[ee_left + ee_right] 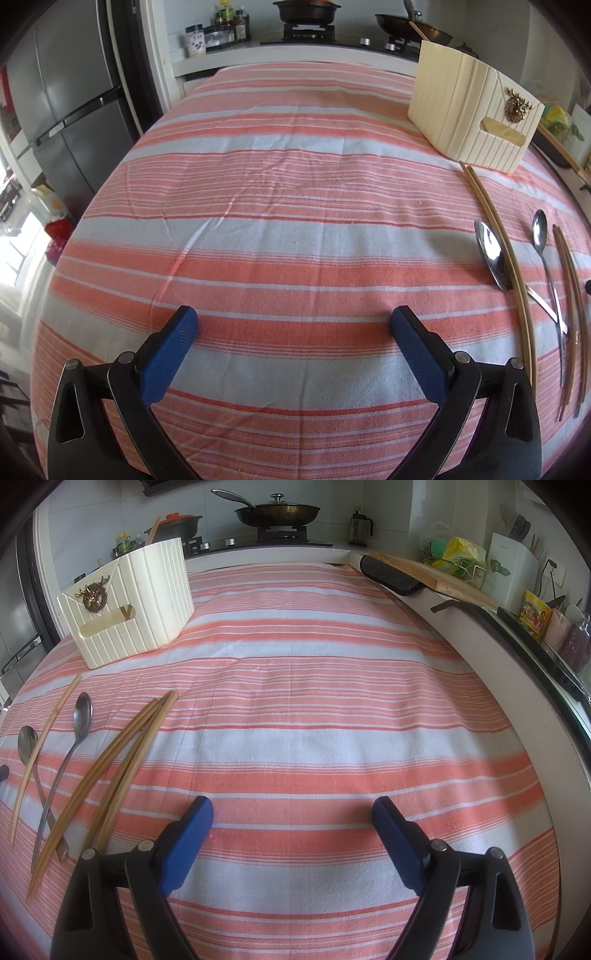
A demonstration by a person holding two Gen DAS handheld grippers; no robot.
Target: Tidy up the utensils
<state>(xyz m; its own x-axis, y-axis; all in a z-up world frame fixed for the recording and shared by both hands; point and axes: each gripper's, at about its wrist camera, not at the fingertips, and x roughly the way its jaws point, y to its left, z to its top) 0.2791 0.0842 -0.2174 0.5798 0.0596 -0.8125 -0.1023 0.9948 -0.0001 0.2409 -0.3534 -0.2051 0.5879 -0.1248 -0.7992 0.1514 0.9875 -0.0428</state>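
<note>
A cream ribbed holder box [476,110] with a gold ornament stands at the far right of the striped table; it also shows in the right wrist view [129,602] at the far left. Before it lie two steel spoons [491,254] [540,230] and several bamboo chopsticks [506,258] [570,302]. In the right wrist view the spoons [82,712] [27,742] and chopsticks [122,753] [40,746] lie at the left. My left gripper [293,325] is open and empty, left of the utensils. My right gripper [291,812] is open and empty, right of them.
A pink-and-white striped cloth [277,221] covers the table. Behind it is a counter with a stove, a black pot [308,11] and a frying pan [277,511]. A fridge [66,110] stands at the left. A cutting board [424,572] and containers sit along the right counter.
</note>
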